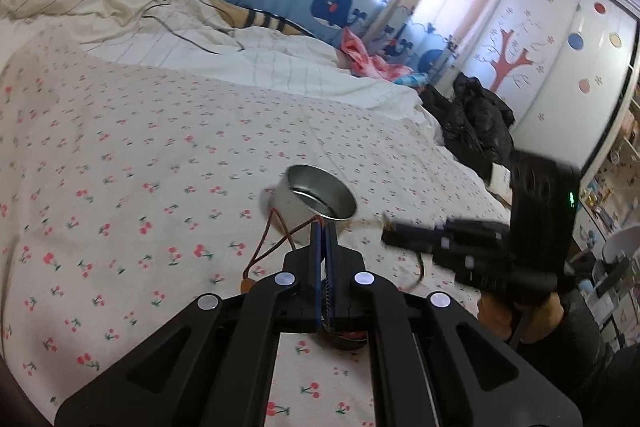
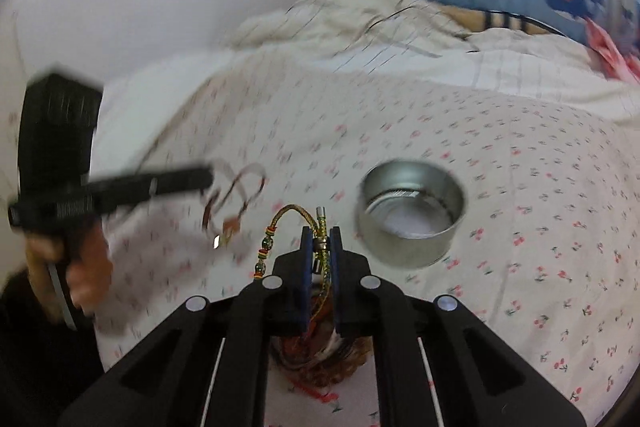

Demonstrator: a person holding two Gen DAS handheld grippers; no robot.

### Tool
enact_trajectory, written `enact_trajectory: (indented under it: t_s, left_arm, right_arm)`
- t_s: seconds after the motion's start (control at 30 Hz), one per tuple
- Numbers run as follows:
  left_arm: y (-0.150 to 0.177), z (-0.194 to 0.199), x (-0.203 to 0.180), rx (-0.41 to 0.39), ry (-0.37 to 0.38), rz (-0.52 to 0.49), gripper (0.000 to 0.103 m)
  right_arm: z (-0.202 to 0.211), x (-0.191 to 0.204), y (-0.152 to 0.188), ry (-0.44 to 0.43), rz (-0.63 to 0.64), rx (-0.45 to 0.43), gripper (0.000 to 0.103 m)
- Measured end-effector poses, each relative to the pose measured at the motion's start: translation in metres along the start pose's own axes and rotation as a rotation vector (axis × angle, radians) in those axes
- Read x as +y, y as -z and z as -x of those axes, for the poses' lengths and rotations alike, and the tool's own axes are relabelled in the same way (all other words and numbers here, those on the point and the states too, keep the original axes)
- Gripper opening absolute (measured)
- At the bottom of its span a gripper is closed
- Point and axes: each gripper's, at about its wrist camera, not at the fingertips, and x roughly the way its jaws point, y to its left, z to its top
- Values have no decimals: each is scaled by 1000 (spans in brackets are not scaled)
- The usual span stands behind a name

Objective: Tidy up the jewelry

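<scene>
The left gripper (image 1: 325, 227) has its jaws pinched together on a thin brown cord (image 1: 267, 242), which loops out to the left of the fingertips and hangs down to a small orange piece near the bed sheet (image 1: 120, 155). The right gripper (image 2: 321, 233) is clamped on a gold braided bracelet (image 2: 294, 213); the bracelet's long axis runs up between the two fingers, its silver-capped end pointing upward just above the tips, while the rest arches over to the left and droops down in a beaded strand of green, red and yellow. A round metal tin (image 1: 316, 197) sits open side up on the cherry-print sheet, just beyond the left gripper's tips in the left wrist view, and ahead and to the right of the right gripper (image 2: 412, 213) in the right wrist view. From the right wrist view the left gripper is blurred, with the brown cord (image 2: 236, 195) dangling in loops from its end, apart from the tin. A tangle of red and brown jewelry (image 2: 320, 359) lies under the right gripper's body, largely hidden.
</scene>
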Motion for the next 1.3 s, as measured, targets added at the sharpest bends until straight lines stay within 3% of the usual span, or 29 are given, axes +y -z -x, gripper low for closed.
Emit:
enact_trajectory:
  t_s: [0.2, 0.47, 0.67, 0.7, 0.73, 0.77, 0.8, 0.9, 1.03, 1.07, 1.13, 1.17, 1.3]
  left_arm:
    - [-22, -20, -33, 33, 37, -83, 2]
    - [-72, -71, -67, 53, 76, -142, 2]
    - [-79, -126, -54, 122, 32, -91, 2]
    - [-77, -135, -48, 139, -6, -77, 2]
    - [-74, -143, -42, 162, -43, -70, 3]
    - [-69, -153, -34, 203, -87, -56, 3]
    - [-65, -160, -28, 236, -106, -48, 7]
    - [-51, -172, -17, 339, -158, -54, 26]
    - [-45, -154, -20, 328, -167, -86, 33]
    - [-46, -145, -22, 304, -166, -86, 36]
    - [-47, -127, -24, 254, -178, -80, 56]
    - [-47, -114, -25, 215, -179, -72, 57]
    - [-48, -81, -13, 136, -131, -4, 60]
  right_arm:
    - [18, -40, -10, 49, -145, -79, 9]
    - [30, -84, -7, 130, -281, -116, 9]
    - [20, -104, -1, 137, -314, -28, 11]
    - [15, -104, 2, 137, -309, -3, 17]
    - [11, -104, 4, 128, -308, 18, 47]
    - [4, -101, 8, 115, -316, 39, 69]
    - [0, -99, 9, 124, -315, 47, 70]
    - [-19, -87, 14, 222, -204, 120, 70]
    - [-48, -84, 29, 286, -132, 217, 69]
    - [-53, -82, 31, 300, -111, 237, 50]
    - [-62, -75, 36, 326, -43, 294, 16]
    - [-60, -73, 35, 323, -36, 293, 9]
    - [-42, -73, 29, 339, -45, 240, 9]
